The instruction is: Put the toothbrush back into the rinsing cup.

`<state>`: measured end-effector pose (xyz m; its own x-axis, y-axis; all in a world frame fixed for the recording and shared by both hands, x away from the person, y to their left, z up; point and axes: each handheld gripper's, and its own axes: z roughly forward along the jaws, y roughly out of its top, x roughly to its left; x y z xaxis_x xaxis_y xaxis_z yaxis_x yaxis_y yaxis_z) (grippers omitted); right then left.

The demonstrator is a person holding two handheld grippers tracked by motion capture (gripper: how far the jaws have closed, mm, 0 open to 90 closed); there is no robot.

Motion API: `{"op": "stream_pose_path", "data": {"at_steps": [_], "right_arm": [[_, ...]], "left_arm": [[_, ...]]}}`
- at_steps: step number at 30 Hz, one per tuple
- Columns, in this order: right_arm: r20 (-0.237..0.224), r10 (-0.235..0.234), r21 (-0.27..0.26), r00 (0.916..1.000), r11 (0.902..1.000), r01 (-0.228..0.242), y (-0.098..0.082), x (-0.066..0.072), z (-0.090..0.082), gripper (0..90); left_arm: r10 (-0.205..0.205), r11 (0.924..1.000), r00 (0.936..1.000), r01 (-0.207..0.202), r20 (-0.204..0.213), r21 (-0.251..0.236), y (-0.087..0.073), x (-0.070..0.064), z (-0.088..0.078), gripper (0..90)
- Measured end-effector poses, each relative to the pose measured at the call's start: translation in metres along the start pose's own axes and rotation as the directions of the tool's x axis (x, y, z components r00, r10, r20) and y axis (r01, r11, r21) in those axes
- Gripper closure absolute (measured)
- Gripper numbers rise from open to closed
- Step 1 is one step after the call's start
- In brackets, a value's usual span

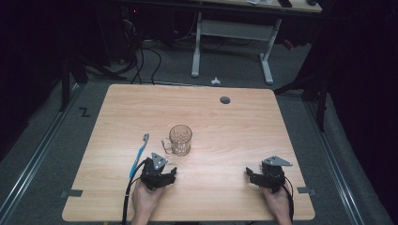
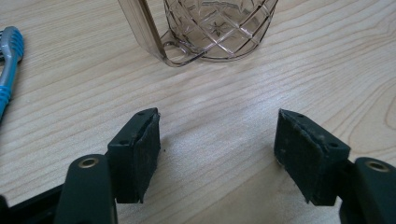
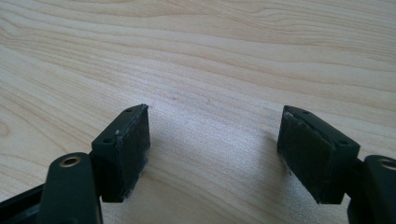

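Two grippers rest low over the wooden table (image 1: 225, 131), one in each of our hands. Our left gripper (image 2: 217, 135) has its jaws spread wide with nothing between them, pointed at the glass mug (image 2: 215, 28), which stands upright near the table's middle, just ahead and apart. Beside it to the left lies a blue toothbrush (image 1: 139, 154). Our right gripper (image 3: 215, 135) likewise stands released over bare wood, well apart from the mug.

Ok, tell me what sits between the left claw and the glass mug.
Nothing: bare wood. In the left gripper view the open left claw faces the mug across bare table. The toothbrush lies off to the side.
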<state>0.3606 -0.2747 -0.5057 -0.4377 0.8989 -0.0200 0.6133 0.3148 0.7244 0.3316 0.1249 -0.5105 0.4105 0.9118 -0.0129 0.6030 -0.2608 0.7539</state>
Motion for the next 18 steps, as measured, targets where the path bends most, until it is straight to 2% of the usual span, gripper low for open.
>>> {"op": "stream_pose_path", "data": {"at_steps": [18], "right_arm": [[0.001,0.001,0.000,1.0000,1.0000,-0.001,0.0001,0.0000,0.0000,25.6]], "left_arm": [[0.012,0.9999,0.9999,-0.012,0.012,0.007,0.0005,-0.0004,0.0007,27.8]]}}
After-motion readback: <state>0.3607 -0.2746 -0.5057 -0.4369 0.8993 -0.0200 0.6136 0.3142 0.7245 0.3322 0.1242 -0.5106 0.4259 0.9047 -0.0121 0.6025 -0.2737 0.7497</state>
